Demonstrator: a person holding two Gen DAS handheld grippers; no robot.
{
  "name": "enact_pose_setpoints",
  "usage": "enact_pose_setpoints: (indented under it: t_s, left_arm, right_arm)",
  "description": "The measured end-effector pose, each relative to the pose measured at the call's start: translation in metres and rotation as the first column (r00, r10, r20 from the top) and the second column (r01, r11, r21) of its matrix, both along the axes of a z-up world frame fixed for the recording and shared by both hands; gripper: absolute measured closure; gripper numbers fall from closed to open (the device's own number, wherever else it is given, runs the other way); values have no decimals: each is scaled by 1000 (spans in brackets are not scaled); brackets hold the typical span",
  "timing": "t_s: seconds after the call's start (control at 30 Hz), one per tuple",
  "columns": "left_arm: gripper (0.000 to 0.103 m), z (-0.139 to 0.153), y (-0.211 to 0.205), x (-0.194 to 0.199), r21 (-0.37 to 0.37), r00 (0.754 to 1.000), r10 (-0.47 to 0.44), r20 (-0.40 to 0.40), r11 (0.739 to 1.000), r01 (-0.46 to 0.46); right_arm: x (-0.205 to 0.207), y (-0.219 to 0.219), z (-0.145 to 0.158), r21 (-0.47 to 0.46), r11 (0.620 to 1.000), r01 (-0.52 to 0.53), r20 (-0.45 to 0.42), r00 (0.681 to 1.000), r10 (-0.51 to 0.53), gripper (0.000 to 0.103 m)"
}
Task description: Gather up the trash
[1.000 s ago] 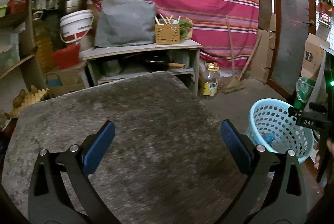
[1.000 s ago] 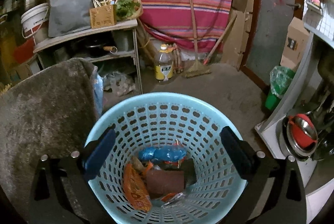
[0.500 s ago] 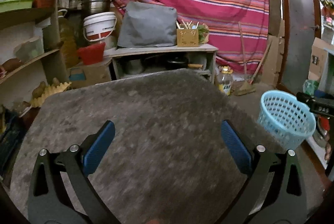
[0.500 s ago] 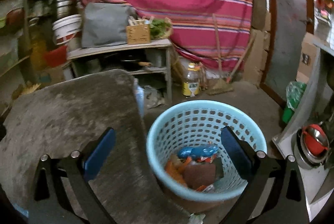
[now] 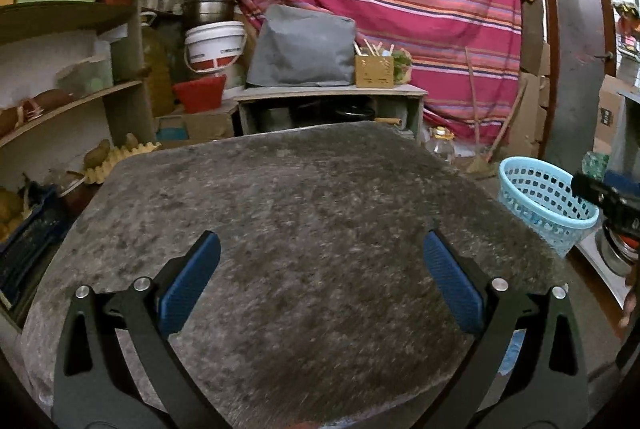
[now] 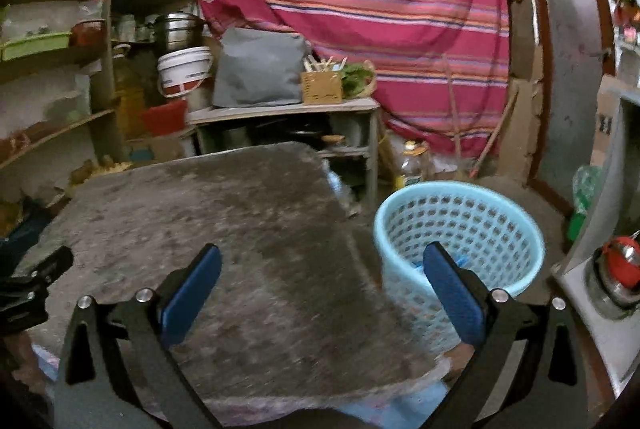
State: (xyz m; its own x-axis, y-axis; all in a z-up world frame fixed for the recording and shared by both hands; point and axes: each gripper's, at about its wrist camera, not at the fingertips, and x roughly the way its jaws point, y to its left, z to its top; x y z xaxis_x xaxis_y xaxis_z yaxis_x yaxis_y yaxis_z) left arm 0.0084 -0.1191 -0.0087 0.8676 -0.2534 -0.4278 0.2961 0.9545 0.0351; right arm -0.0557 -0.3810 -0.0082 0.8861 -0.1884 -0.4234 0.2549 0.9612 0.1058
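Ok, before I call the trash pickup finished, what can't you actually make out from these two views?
- Basket contents: right wrist view, the near wall and the right gripper finger hide all but a blue scrap; the left wrist view shows only its far side.
- Floor beside the table: hidden by the tabletop in both views.
- Table's near edge: cut off by the left gripper and the frame bottom.
- Shelf items: blurred, too small.

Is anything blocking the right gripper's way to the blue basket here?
Nothing visible does. The right gripper is open and empty above the grey table, and the blue basket stands on the floor just past the table's right edge, its mouth uncovered.
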Motion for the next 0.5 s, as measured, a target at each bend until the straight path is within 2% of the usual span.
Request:
enact_pose_setpoints:
  t_s: [0.13, 0.23, 0.5]
  left_arm:
    - [5, -10, 6, -11, 17, 1000, 14, 6, 1000, -14]
    - [5, -17, 7, -16, 23, 1000, 9, -2, 1000, -9]
    - [5, -20, 8, -24, 31, 999, 30, 37, 999, -31]
  right_arm:
    - [-4, 10, -16, 37, 999, -12, -27, 1000, 13, 4]
    - [-4, 22, -29, 26, 1000, -15, -57, 998, 16, 4]
    - [-10, 52, -28, -96, 995, -1, -22, 1000, -1, 4]
